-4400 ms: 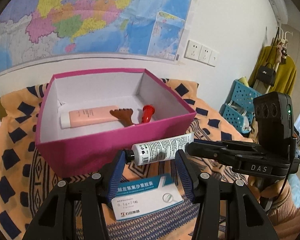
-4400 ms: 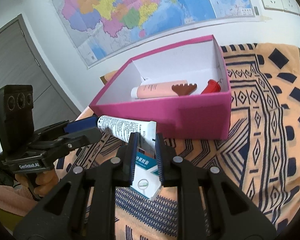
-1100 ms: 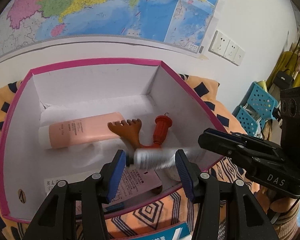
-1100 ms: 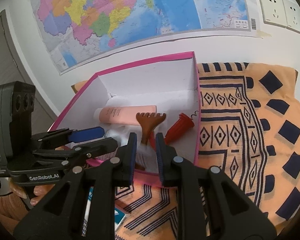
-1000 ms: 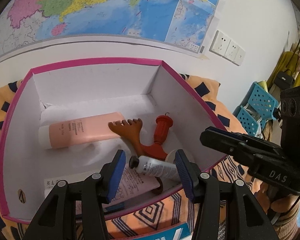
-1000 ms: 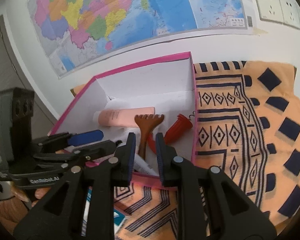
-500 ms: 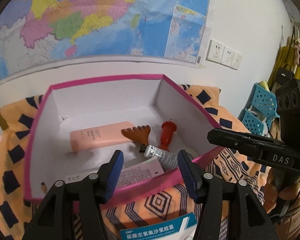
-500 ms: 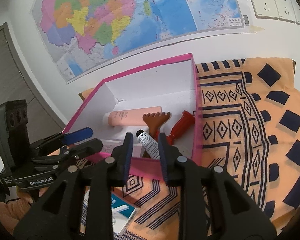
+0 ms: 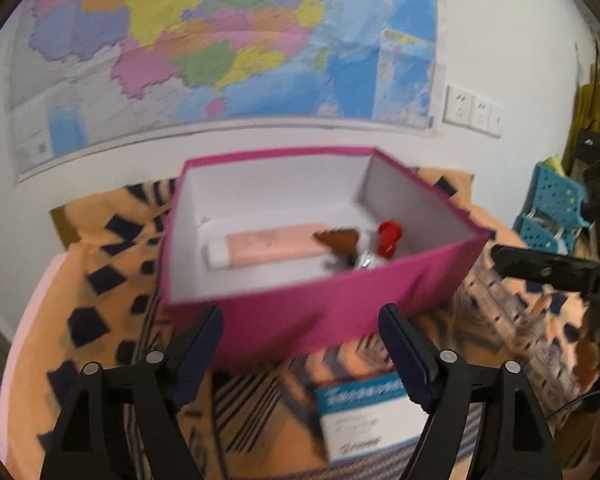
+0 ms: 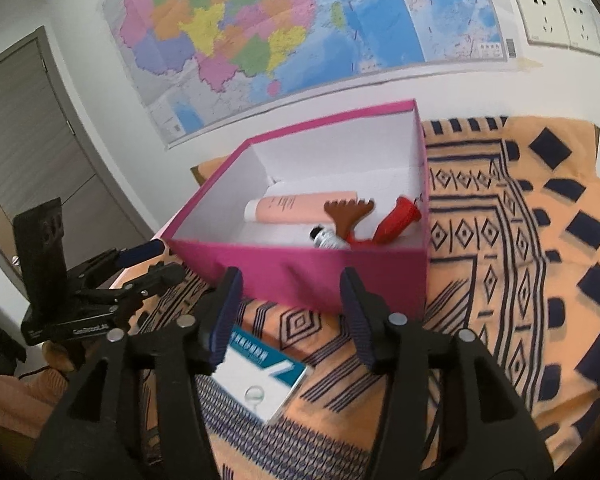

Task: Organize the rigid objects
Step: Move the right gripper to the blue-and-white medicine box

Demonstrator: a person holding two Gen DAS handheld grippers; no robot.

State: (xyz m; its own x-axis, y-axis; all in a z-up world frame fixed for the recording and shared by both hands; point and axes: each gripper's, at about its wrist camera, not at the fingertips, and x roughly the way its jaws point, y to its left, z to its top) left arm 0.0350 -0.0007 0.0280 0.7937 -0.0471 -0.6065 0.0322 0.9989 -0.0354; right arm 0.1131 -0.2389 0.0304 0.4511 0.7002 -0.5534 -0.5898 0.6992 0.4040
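Note:
A pink open box (image 9: 324, 312) (image 10: 300, 280) stands on the patterned orange cloth. Inside lie a peach tube (image 9: 268, 246) (image 10: 296, 208), a brown claw-shaped tool (image 9: 338, 238) (image 10: 346, 216), a red piece (image 9: 388, 234) (image 10: 398, 220) and the white tube with a black cap (image 10: 328, 238). A white and blue medicine carton (image 9: 364, 416) (image 10: 260, 376) lies on the cloth in front of the box. My left gripper (image 9: 300, 344) is open and empty before the box. My right gripper (image 10: 292, 312) is open and empty, above the carton.
A map (image 9: 220, 48) and wall sockets (image 9: 474, 110) hang on the white wall behind. A blue basket (image 9: 556, 208) and hanging clothes are at the far right. A grey door (image 10: 24, 152) is at the left. The cloth (image 10: 520, 240) stretches right of the box.
The white tube was dropped into the box and lies there. Both grippers have pulled back from the box, and my right gripper has opened.

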